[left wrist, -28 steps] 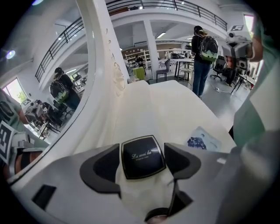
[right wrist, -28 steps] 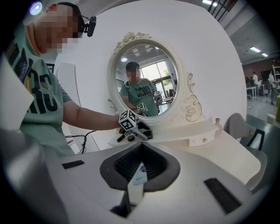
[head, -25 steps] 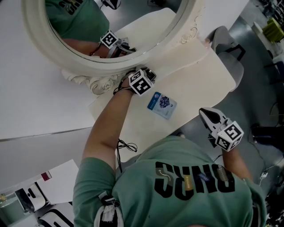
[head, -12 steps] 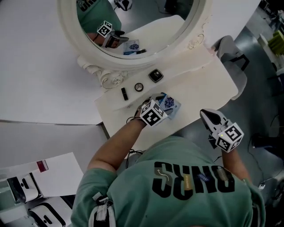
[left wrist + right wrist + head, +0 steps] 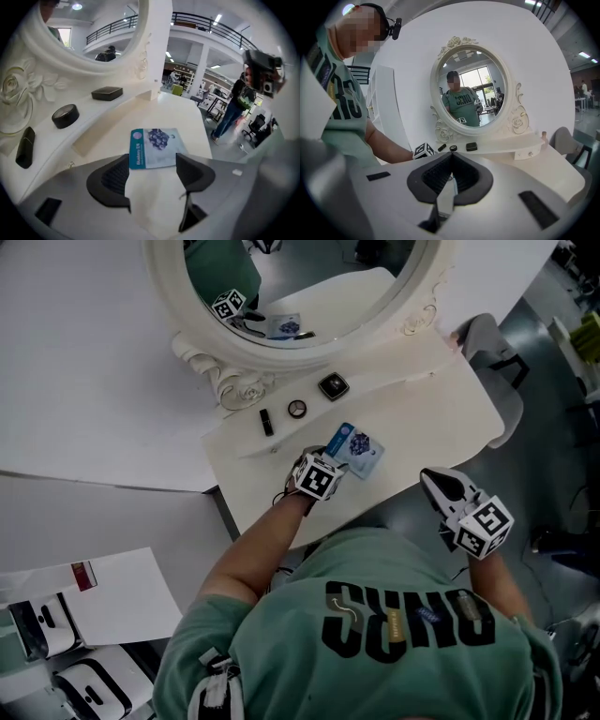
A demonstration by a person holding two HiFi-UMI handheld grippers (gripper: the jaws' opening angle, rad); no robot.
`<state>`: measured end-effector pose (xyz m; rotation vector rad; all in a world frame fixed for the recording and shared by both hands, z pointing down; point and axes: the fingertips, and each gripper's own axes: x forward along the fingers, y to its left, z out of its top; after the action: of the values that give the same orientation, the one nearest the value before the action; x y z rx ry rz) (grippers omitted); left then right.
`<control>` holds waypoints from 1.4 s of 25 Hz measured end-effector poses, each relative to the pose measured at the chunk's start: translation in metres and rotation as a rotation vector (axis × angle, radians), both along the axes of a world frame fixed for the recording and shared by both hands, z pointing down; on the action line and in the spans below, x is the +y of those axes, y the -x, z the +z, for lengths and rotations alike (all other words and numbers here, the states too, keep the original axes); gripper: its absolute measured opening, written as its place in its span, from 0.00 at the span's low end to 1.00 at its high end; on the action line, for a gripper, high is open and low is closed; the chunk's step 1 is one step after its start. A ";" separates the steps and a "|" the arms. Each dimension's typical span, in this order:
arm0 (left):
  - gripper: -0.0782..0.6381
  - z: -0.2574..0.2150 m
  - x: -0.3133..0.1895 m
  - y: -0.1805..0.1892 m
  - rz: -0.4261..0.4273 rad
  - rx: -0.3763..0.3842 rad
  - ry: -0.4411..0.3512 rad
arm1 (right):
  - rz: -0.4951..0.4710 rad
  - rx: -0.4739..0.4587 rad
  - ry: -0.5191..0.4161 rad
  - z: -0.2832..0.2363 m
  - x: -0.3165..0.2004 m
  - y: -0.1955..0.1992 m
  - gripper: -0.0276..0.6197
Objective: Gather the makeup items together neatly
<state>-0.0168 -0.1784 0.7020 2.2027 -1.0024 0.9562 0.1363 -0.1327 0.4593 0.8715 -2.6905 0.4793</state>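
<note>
Left gripper view: near corners of the blue sachet hidden behind the jaws of the left gripper; fine print on it unreadable. Head view: oval mirror cut off by the top edge. Right gripper view: three small dark items below the mirror, too small to identify.

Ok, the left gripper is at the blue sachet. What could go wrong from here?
1. The blue sachet lies flat on the table, and only its near edge sits between the tips of the open left gripper. Closing may push it forward rather than pinch it.
2. The right gripper is shut and held off the table's front edge, so nothing braces the sachet if it skids.
</note>
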 end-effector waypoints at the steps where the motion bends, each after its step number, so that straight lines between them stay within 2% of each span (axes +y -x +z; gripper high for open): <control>1: 0.55 0.007 -0.008 0.007 -0.028 -0.017 0.008 | 0.006 0.005 0.006 0.003 0.003 -0.002 0.03; 5: 0.55 0.025 -0.033 0.018 -0.101 -0.043 0.050 | 0.045 0.023 0.023 0.010 0.015 -0.019 0.03; 8: 0.55 0.040 -0.039 0.008 -0.085 -0.061 0.088 | 0.085 0.030 0.034 0.014 0.020 -0.034 0.03; 13: 0.55 0.047 -0.038 0.003 -0.088 -0.114 0.052 | 0.137 0.024 0.041 0.017 0.028 -0.055 0.03; 16: 0.46 0.044 -0.032 -0.008 -0.059 -0.167 0.009 | 0.147 0.020 0.042 0.018 0.029 -0.061 0.03; 18: 0.26 0.044 -0.026 -0.019 -0.019 -0.197 0.001 | 0.144 0.017 0.040 0.017 0.030 -0.060 0.03; 19: 0.23 0.045 -0.023 -0.023 -0.008 -0.206 0.002 | 0.140 0.015 0.037 0.016 0.030 -0.059 0.03; 21: 0.16 0.045 -0.020 -0.026 -0.008 -0.198 0.016 | 0.133 0.013 0.031 0.013 0.029 -0.058 0.03; 23: 0.12 0.044 -0.018 -0.026 -0.020 -0.154 0.046 | 0.128 0.011 0.025 0.011 0.029 -0.056 0.03; 27: 0.12 0.028 -0.018 -0.020 -0.024 -0.091 0.035 | 0.120 0.008 0.025 0.010 0.028 -0.054 0.03; 30: 0.12 0.021 -0.028 -0.008 -0.058 -0.097 -0.004 | 0.111 0.011 0.027 0.013 0.028 -0.051 0.03; 32: 0.14 0.026 -0.034 -0.002 -0.084 -0.107 0.012 | 0.102 0.013 0.029 0.015 0.030 -0.047 0.03; 34: 0.33 0.036 -0.035 -0.001 -0.098 -0.113 0.061 | 0.096 0.018 0.030 0.015 0.031 -0.045 0.03; 35: 0.38 0.040 -0.035 -0.001 -0.106 -0.117 0.082 | 0.096 0.020 0.031 0.015 0.031 -0.044 0.03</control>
<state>-0.0161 -0.2134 0.7418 2.0254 -1.1008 1.0678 0.1807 -0.1019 0.4743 0.9950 -2.6252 0.5296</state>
